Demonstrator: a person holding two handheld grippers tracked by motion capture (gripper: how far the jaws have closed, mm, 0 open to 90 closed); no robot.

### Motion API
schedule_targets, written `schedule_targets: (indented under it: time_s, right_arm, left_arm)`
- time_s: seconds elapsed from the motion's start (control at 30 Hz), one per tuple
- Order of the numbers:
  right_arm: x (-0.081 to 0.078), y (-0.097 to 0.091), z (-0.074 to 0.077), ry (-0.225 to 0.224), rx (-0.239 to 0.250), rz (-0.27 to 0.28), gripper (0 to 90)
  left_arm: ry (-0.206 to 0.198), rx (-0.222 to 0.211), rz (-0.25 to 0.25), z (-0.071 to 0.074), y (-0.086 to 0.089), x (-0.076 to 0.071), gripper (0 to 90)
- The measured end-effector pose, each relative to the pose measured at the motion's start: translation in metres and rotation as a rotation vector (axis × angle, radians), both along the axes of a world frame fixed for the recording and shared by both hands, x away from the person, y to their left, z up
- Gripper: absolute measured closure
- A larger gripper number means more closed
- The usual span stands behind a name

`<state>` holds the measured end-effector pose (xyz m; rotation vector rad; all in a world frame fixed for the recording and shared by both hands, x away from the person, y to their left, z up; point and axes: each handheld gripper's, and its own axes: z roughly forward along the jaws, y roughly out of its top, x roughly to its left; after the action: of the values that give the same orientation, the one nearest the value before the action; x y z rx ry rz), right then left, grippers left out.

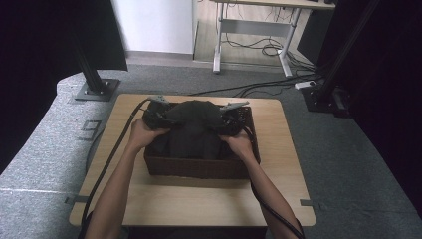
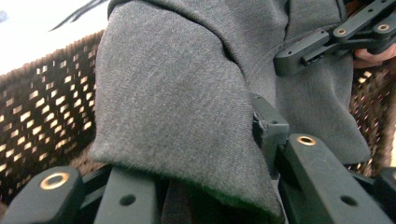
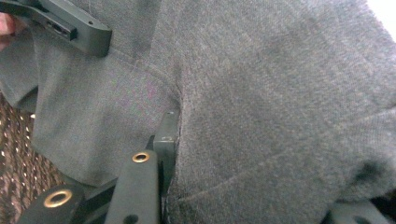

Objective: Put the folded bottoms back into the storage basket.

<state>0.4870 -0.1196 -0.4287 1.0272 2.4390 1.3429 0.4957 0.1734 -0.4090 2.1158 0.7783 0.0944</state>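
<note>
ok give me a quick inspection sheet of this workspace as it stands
surface: light wooden table, bare around the basket
job's things: dark grey garment bunched in a brown wicker basket, partly above its rim
clutter: nothing seen
grippers: left hand-held gripper and right hand-held gripper each shut on the garment, one at each side
cables: black cable trails from the left one over the table's near edge; more cables on the floor behind
surroundings: grey carpet, black stand base, desk legs at the back

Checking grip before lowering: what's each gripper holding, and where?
Both hold the dark grey garment over the wicker basket: left gripper its left side, right gripper its right side.
</note>
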Motion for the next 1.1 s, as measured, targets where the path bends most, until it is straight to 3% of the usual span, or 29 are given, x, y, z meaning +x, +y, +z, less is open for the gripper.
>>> schedule_targets:
  time_s: [0.13, 0.3, 0.43, 0.57, 0.67, 0.77, 0.9, 1.0, 1.1]
  right_arm:
    - [0.000, -0.002, -0.004, 0.026, -0.034, -0.011, 57.6]
    - [-0.001, -0.020, -0.007, 0.050, -0.107, -0.042, 57.4]
    - [-0.001, -0.031, -0.009, 0.092, -0.158, -0.067, 57.1]
    - [0.002, -0.022, -0.014, 0.135, -0.188, -0.065, 55.9]
    - [0.005, -0.011, -0.020, 0.159, -0.192, -0.058, 54.7]
    - [0.008, -0.005, -0.024, 0.175, -0.207, -0.076, 51.2]
    - [0.010, -0.009, -0.025, 0.145, -0.273, -0.158, 35.6]
    - [0.010, -0.017, -0.024, 0.094, -0.305, -0.218, 26.2]
    - [0.007, -0.022, -0.014, 0.036, -0.271, -0.255, 22.2]
  left_arm:
    - [0.024, 0.009, -0.005, -0.008, -0.009, 0.002, 60.9]
    - [0.063, 0.009, -0.035, -0.021, -0.035, 0.005, 61.0]
    - [0.114, 0.045, -0.034, -0.029, -0.049, 0.008, 61.0]
    - [0.144, 0.109, -0.022, -0.029, -0.043, 0.009, 60.9]
    - [0.160, 0.184, -0.006, -0.027, -0.038, 0.010, 60.1]
    - [0.143, 0.262, 0.033, -0.028, -0.039, 0.011, 55.4]
    - [0.096, 0.381, 0.130, -0.030, -0.037, 0.012, 41.2]
    - [0.067, 0.402, 0.186, -0.024, -0.033, 0.011, 33.4]
    - [0.029, 0.399, 0.221, -0.016, -0.029, 0.009, 27.6]
